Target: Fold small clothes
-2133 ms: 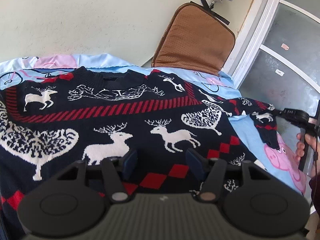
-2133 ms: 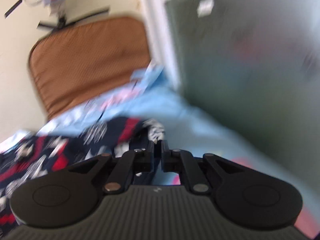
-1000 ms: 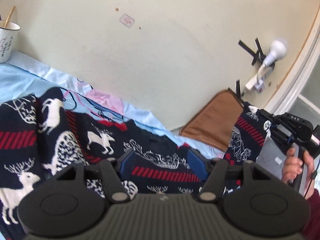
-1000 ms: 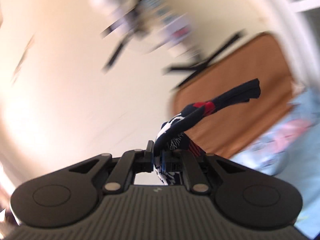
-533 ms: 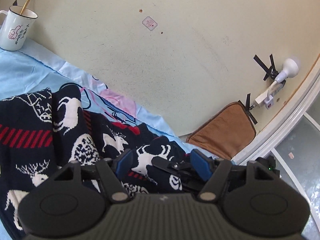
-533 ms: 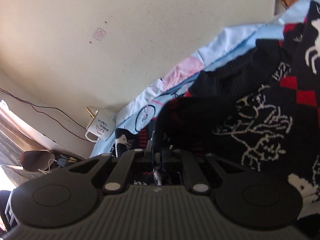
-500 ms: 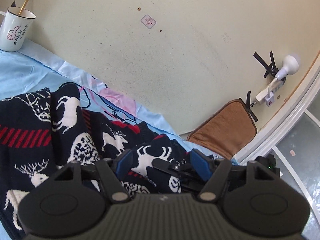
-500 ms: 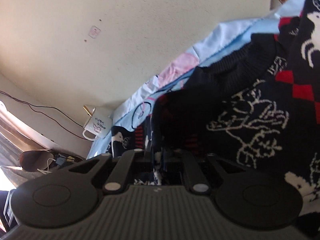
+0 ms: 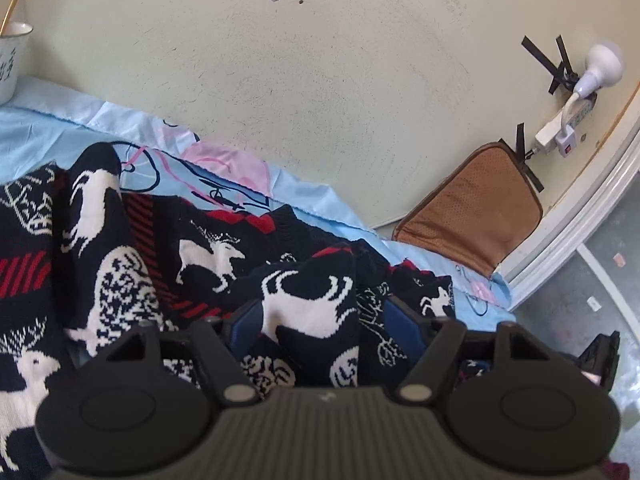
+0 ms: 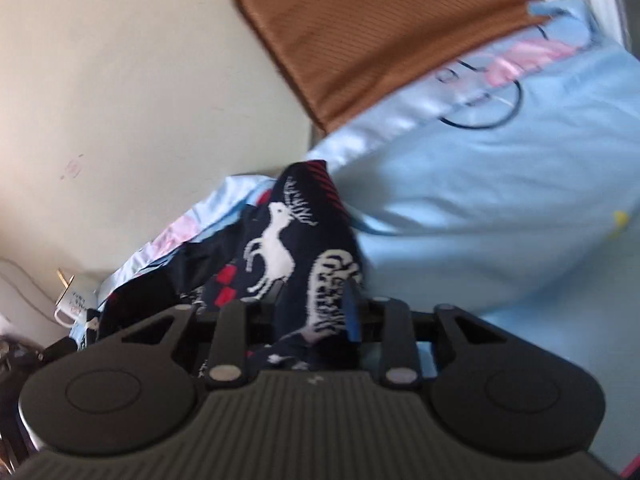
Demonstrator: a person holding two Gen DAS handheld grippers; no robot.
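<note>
- Left wrist view: the left claw [image 9: 322, 320] stands wide, its blue pads well apart; a raised fold of the navy knit sweater with white reindeer and red stripes [image 9: 216, 256] sits between them, not pinched.
- The sweater lies rumpled across the light blue cartoon-print sheet [image 9: 48, 120], which covers a surface that runs up to the cream wall [image 9: 320, 100]. One bunched part with a white deer rises at the left; the ribbed dark collar lies toward the wall.
- A white enamel mug [image 9: 10, 60] with a stick in it stands at the far left edge on the sheet.
- A brown perforated cushion [image 9: 472, 224] leans against the wall at the right, beside a white door frame [image 9: 580, 224].
- A white plug adapter with lamp [image 9: 576, 100] hangs on the wall above the cushion, fixed with black tape strips.
- Part of the other dark device shows low at the right edge.
- Right wrist view (somewhat blurred): the right claw [image 10: 316, 308] has its jaws parted to a middling gap, with a strip of the sweater [image 10: 280, 248] running down between them. The cloth touches the right blue pad; whether it is gripped, cannot tell.
- The sweater strip stretches away toward the wall; bare blue sheet [image 10: 500, 200] fills the right side.
- The brown cushion [image 10: 380, 28] stands at the top; the mug [image 10: 74, 300] is small at the lower left.
</note>
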